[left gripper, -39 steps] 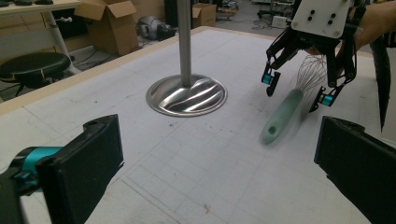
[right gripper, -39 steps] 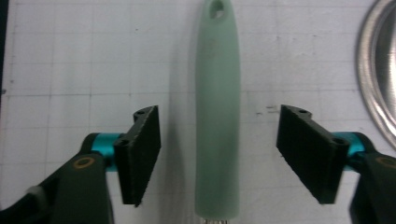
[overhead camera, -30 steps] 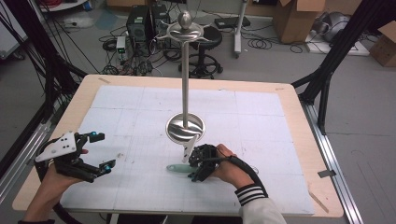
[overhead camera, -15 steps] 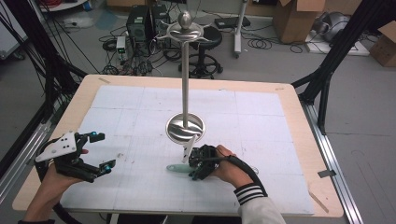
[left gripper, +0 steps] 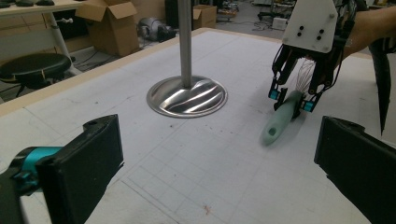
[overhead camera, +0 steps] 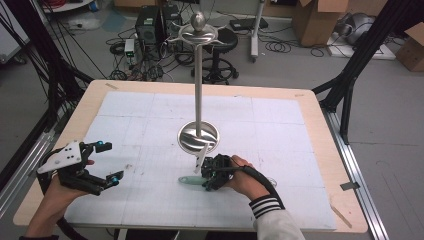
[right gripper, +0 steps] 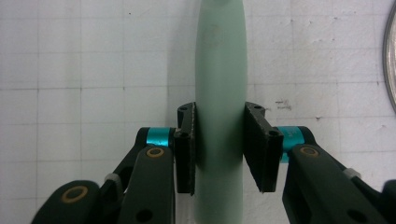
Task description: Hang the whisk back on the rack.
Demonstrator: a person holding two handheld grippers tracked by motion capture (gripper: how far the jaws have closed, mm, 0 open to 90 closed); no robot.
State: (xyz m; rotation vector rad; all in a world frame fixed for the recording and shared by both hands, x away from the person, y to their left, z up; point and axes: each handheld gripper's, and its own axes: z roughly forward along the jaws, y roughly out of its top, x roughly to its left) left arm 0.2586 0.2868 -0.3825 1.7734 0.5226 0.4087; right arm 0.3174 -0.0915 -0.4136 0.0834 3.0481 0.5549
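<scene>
Whisk with pale green handle (right gripper: 219, 107): lying flat on the white gridded mat (overhead camera: 150, 125) near the front of the table (overhead camera: 320, 150), just in front of the round base of the metal stand (overhead camera: 198, 136); in the left claw view its wire loops are showing faintly behind the right claw. Right claw (right gripper: 219, 140): pointing down over the handle, its two jaws sitting on either side of it, the left jaw touching the handle and the right jaw touching or a hair off it; whether it is gripping firmly cannot be told. The person's right hand (overhead camera: 245, 177), in a striped cuff, is holding this claw. Left claw (overhead camera: 107, 162): standing wide, holding nothing, hovering over the mat well apart from the whisk at the table's left front, carried by the left hand (overhead camera: 60, 187). Stand: a tall metal pole (overhead camera: 199, 75) rising upright from the shiny dish-shaped base at the middle of the mat. Beyond the table: cardboard boxes (overhead camera: 320, 20), a black stool (overhead camera: 220, 50) and cables lying on the floor.
</scene>
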